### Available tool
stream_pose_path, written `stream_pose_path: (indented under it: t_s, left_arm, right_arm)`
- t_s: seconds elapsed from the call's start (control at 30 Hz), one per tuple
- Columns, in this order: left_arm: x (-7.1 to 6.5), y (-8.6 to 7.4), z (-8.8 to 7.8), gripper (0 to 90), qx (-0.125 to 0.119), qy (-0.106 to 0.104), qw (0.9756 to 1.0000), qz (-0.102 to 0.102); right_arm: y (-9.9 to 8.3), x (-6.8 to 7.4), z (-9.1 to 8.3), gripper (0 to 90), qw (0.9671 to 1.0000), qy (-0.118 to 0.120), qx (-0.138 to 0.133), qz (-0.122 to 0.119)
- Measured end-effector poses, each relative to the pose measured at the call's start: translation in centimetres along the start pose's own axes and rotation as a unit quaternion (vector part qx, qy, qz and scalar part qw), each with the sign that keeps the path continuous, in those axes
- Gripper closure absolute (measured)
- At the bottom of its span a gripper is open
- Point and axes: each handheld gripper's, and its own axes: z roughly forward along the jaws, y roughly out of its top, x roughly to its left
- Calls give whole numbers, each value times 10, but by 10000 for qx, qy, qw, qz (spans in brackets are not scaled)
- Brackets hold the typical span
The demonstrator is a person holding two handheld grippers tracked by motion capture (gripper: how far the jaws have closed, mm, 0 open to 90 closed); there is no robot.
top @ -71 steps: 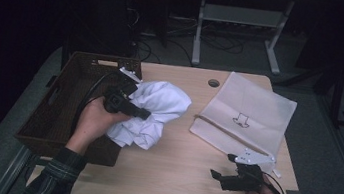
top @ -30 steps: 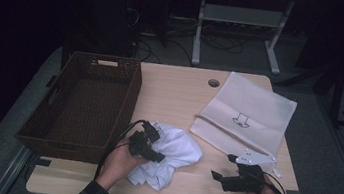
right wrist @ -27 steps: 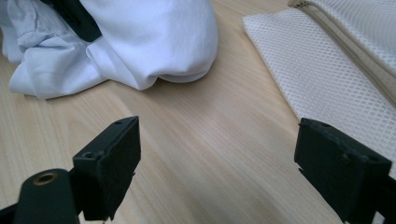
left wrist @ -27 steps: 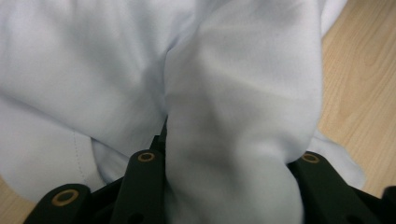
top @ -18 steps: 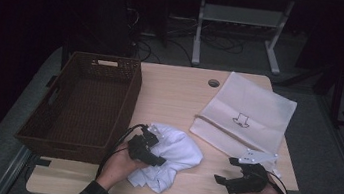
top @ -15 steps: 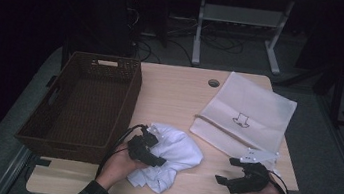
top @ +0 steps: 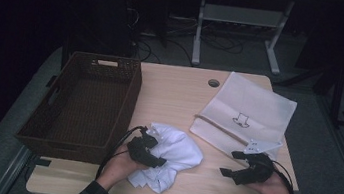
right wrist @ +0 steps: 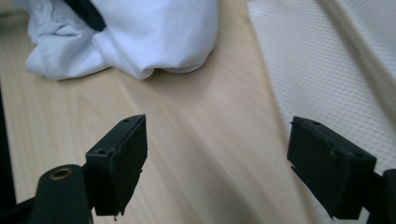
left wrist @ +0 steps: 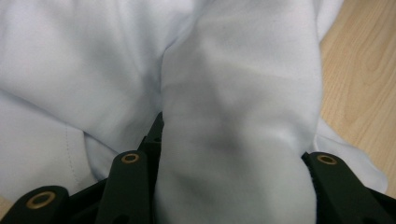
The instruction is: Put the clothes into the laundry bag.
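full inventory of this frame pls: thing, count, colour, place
white garment: 1, white, crumpled at front middle of the table, a fold between the left gripper's jaws
basket: 1, dark brown wicker, left side of the table
mesh bag: 1, white with a small dark print, flat on the right side
table: 1, light wood
left gripper: 1, black, on the garment
right gripper: 1, black, open over bare table by the bag

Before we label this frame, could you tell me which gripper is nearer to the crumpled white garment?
Left. The left gripper has a thick fold of the white garment between its jaws, on the table. The right gripper is open over bare wood, apart from it, beside the mesh bag.
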Motion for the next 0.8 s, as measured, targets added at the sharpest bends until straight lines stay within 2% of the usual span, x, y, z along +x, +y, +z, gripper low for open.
stream_pose_path:
  t_s: [0.03, 0.17, 0.33, 0.4, 0.47, 0.57, 0.63, 0.73, 0.8]
  left_arm:
    - [0, 0, 1, 516, -17, -8, 10000, -2]
    - [0, 0, 1, 515, -11, 13, 10000, 11]
    - [0, 0, 1, 509, -36, -18, 10000, -75]
    - [0, 0, 1, 509, -24, 10, 10000, -70]
    - [-1, 0, 1, 513, 9, 34, 10000, -28]
    - [-1, 0, 2, 516, -2, 51, 10000, -15]
    - [-2, 1, 2, 518, 24, 72, 10000, 3]
    - [-2, 1, 2, 520, 27, 105, 9999, 30]
    - [-2, 1, 2, 521, 30, 102, 9999, 32]
  right_arm:
    - [3, -6, -2, 192, 10000, -16, -22, 18]
    - [8, -13, -4, 199, 10000, -52, -62, 22]
    - [17, -25, -6, 213, 9999, -78, -86, 14]
    - [21, -29, -5, 213, 9999, -128, -24, -48]
    - [24, -33, -6, 220, 9999, -77, -124, -37]
    - [32, -39, -4, 220, 9998, -130, -73, -110]
    - [35, -44, -3, 227, 9998, -101, -168, -81]
    - [42, -50, 0, 238, 9998, -127, -83, -118]
    - [45, -55, 0, 247, 9997, -111, -194, -48]
